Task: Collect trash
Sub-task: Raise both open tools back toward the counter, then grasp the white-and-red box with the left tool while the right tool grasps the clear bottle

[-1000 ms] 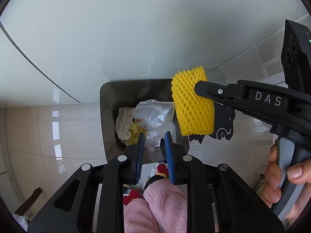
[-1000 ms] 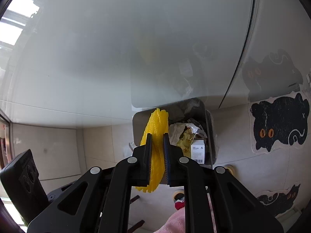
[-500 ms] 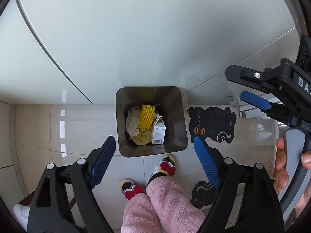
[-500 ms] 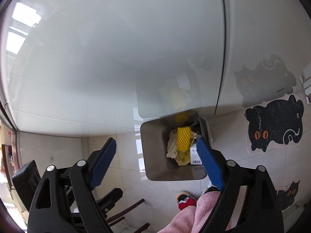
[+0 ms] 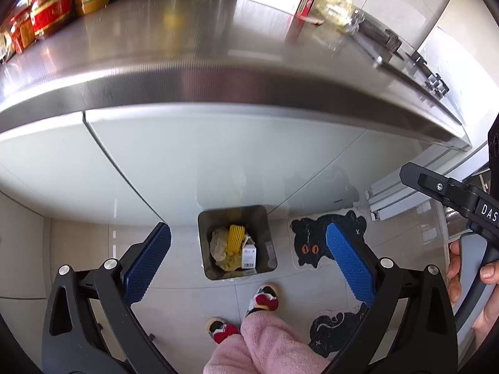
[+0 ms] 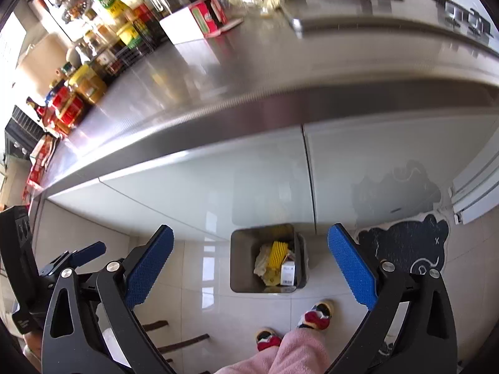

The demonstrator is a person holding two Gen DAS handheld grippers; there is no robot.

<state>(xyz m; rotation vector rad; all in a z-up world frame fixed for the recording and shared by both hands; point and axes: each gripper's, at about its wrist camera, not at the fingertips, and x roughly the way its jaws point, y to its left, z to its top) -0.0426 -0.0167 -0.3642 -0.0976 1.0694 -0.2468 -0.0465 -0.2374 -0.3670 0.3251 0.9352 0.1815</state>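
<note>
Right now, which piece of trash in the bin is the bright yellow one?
The foam fruit net, ribbed and bright yellow, lying on top in the bin. The small carton beside it is white, and the crumpled wrapper is pale.

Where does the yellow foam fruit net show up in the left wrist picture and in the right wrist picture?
Left wrist: the yellow foam net lies in the trash bin, just below picture centre, between the open blue pads.
Right wrist: the net sits in the same bin, lower centre, slightly right.
Shared landmark: the small white barcoded carton directly right of the net.
</note>
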